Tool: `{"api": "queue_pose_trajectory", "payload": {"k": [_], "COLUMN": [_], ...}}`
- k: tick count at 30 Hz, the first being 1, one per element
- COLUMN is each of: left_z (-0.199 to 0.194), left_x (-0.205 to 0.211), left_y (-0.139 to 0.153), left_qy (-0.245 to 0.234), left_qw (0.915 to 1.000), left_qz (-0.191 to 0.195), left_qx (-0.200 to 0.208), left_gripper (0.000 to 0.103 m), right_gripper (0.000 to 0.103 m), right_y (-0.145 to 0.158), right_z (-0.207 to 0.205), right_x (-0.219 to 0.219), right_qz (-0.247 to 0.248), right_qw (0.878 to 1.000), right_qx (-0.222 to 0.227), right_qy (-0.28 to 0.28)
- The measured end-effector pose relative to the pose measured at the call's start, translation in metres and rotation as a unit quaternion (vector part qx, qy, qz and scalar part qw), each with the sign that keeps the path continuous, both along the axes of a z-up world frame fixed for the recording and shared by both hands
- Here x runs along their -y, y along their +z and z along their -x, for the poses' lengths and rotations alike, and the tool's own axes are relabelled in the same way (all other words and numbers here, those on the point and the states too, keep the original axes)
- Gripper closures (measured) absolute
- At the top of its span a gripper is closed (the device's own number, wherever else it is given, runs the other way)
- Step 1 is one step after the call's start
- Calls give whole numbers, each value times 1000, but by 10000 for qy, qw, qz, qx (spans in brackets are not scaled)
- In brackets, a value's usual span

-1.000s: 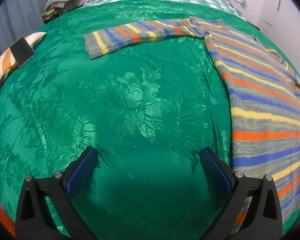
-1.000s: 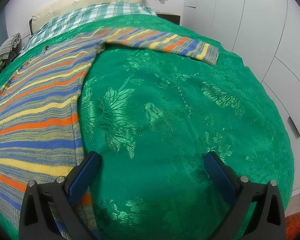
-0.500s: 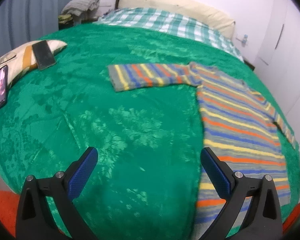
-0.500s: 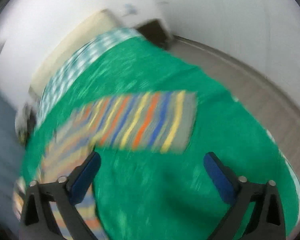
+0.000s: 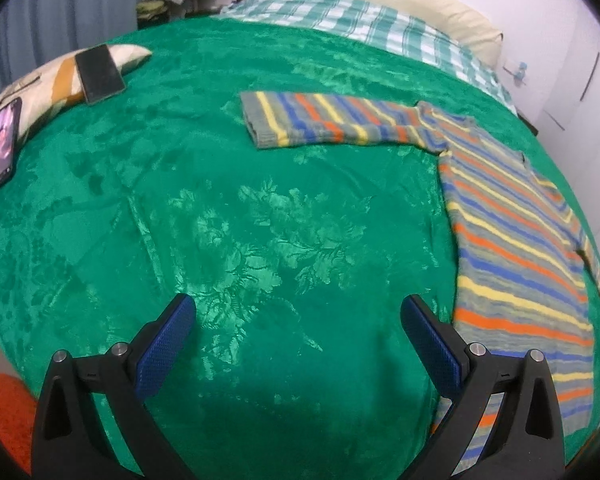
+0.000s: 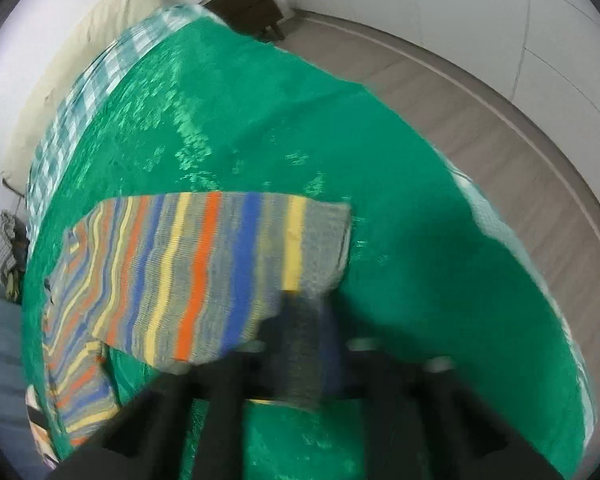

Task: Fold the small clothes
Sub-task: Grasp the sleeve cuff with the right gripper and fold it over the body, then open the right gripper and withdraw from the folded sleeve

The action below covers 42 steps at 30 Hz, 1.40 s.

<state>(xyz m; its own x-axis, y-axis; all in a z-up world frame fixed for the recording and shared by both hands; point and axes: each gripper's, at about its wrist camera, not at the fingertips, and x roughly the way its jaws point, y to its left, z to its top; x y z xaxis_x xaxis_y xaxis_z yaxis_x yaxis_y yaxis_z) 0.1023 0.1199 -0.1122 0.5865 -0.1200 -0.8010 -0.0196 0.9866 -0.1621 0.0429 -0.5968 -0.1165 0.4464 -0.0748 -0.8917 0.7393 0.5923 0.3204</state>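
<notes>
On green bedspread point(image 5: 180, 184), striped sweater point(image 5: 512, 240), cuff seemingly pinched

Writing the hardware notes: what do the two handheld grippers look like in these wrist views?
The left gripper has two black angled plastic arms with silver screw heads at the joints, each ending in a flat blue finger pad with a fine dotted texture. The right gripper is blurred: black frame, a trace of blue, pale screw heads. No cables, markings or sleeves show.

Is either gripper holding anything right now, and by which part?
The right gripper pinches the striped sweater at its sleeve cuff; the left gripper holds nothing.
</notes>
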Motion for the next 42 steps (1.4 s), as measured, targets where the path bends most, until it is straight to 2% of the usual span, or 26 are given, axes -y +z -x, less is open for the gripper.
{"api": "queue_pose_trajectory", "payload": {"k": [1, 4, 7, 9, 12, 13, 14, 15, 16, 17, 20, 23, 26, 30, 33, 36, 38, 40, 42], "left_z": [0, 1, 1, -1, -1, -1, -2, -2, -2, -2, -3, -5, -5, -2, -1, -2, -3, -5, -7], "left_x": [0, -1, 1, 4, 5, 5, 4, 2, 1, -2, -9, -9, -5, 4, 10, 17, 22, 26, 28], "left_y": [0, 3, 5, 6, 8, 8, 7, 6, 5, 4, 6, 8, 8, 7, 4, -1, -7, -14, -23], "left_qy": [9, -15, -104, -156, -182, -184, -183, -166, -147, -119, -57, -61, -125, -240, -317, -390, -461, -515, -540], "left_qw": [10000, 10000, 9999, 9998, 9998, 9998, 9998, 9999, 9999, 9999, 9997, 9995, 9995, 9996, 9995, 9990, 9984, 9977, 9970], "left_qz": [9, 57, 71, 73, 47, 32, 25, 17, 24, 58, 246, 310, 282, 128, -62, -220, -327, -429, -489], "left_qx": [3, 51, 79, 80, 113, 105, 83, 39, 11, -23, -46, -8, -2, 29, 52, 45, -8, -109, -246], "left_gripper": [1, 1, 1, 1, 1, 1, 1, 1, 1, 1, 1, 1, 1, 1, 1, 1, 1, 1, 1], "right_gripper": [98, 98, 98, 98, 98, 96, 86, 73, 43, 37, 38, 37, 37, 37, 37, 37, 29, 11, 8], "right_y": [6, 60, 132, 165, 186, 185, 180, 172, 161, 155, 145, 126, 100, 54, 26, 7, -5, -13, -16], "right_z": [-2, -17, -51, -80, -130, -139, -152, -164, -175, -176, -165, -139, -98, -25, 20, 52, 69, 83, 86], "right_x": [-3, -28, -83, -129, -200, -221, -235, -248, -259, -265, -267, -254, -239, -215, -199, -185, -176, -170, -169], "right_qz": [143, 1040, 1939, 2071, 1659, 1379, 973, 470, 93, -37, 23, 186, 730, 1610, 2021, 2256, 2347, 2410, 2424], "right_qw": [9999, 9940, 9749, 9624, 9497, 9465, 9422, 9370, 9353, 9334, 9329, 9435, 9532, 9537, 9525, 9552, 9585, 9614, 9621], "right_qx": [36, 292, 618, 848, 1254, 1463, 1687, 1791, 1784, 1909, 1999, 1716, 1238, 397, 75, -43, -127, 51, 178], "right_qy": [-18, 183, 907, 1541, 2340, 2525, 2726, 2961, 3055, 3039, 2994, 2829, 2660, 2511, 2278, 1914, 1616, 1328, 1238]}}
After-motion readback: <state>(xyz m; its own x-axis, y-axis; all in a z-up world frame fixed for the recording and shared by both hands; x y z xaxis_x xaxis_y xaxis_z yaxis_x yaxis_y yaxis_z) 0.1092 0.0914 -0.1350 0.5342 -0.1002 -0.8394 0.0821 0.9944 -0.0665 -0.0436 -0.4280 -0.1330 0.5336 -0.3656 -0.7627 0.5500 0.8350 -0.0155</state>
